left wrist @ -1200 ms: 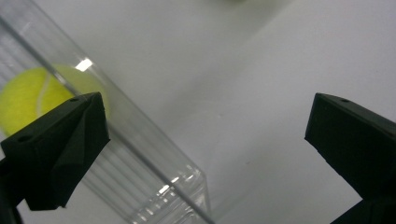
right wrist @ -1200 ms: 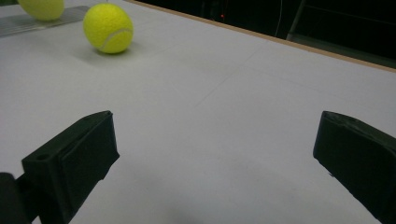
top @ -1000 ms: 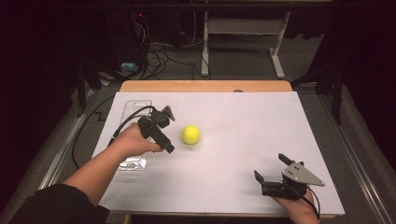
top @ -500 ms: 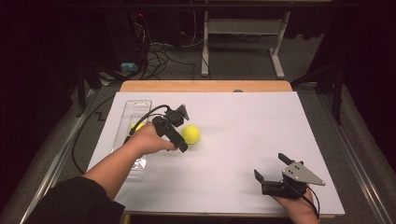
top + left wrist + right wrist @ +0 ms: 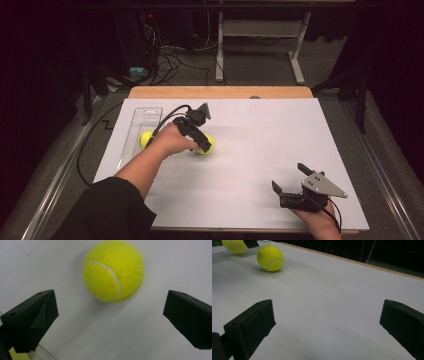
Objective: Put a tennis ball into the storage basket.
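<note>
Two tennis balls sit on a white table (image 5: 250,190); one ball (image 5: 206,144) lies loose on the sheet, left of centre, w/ the left gripper (image 5: 202,135) poised right over it; the second ball (image 5: 145,139) rests in a clear plastic tray (image 5: 145,116) at the table's left edge, partly behind the person's left hand (image 5: 170,142). In the left gripper view the loose ball (image 5: 113,271) sits just ahead of and between the two black jaws, which stand wide apart & touch nothing; that spread looks chosen so the ball can pass between them, prob. for a grab. The tray, long & narrow, seems meant to hold balls in a row, so the loose ball likely belongs there next to the other. The right gripper (image 5: 292,187) rests low at the near right corner, well apart from the balls; its jaws are also spread, holding nothing, approx. idle; in the right gripper view the loose ball (image 5: 270,258) shows far off, w/ the tray ball (image 5: 234,246) beyond it.
</note>
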Tool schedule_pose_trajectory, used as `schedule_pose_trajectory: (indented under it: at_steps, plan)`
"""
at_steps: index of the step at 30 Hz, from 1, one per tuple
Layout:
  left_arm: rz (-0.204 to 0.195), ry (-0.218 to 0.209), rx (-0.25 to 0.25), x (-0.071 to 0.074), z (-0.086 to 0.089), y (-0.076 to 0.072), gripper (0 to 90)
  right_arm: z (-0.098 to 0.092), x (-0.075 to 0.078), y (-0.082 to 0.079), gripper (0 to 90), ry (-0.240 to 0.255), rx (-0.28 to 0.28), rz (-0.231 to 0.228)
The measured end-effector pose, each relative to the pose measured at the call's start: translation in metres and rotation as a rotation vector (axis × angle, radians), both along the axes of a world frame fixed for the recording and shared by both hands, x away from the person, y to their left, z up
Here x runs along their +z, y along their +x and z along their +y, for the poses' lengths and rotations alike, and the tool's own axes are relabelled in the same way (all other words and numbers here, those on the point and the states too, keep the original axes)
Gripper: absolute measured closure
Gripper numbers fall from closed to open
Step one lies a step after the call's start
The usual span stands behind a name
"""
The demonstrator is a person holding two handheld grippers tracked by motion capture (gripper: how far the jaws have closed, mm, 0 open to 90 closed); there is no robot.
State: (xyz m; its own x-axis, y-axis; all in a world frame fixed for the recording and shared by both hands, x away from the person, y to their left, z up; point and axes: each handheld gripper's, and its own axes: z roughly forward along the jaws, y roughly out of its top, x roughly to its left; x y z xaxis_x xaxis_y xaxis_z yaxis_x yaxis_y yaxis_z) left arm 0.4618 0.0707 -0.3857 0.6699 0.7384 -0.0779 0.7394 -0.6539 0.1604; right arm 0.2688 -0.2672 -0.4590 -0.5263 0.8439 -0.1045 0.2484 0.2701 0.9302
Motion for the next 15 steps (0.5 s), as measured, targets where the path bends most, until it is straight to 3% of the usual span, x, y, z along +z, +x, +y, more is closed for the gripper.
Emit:
schedule_pose_trajectory:
  at_steps: [8, 11, 15]
  plan:
    - [0.017, -0.014, 0.016, -0.019, -0.011, 0.012, 3.8, 0.000, 0.000, 0.001, 0.0, -0.003, 0.009, -0.004]
    - [0.009, -0.006, 0.019, -0.022, -0.014, 0.015, 8.4, -0.001, 0.000, 0.000, 0.0, -0.003, 0.007, -0.003]
    - [0.009, -0.032, 0.021, -0.022, -0.015, 0.016, 19.8, -0.003, 0.001, -0.001, 0.0, 0.001, -0.003, -0.007]
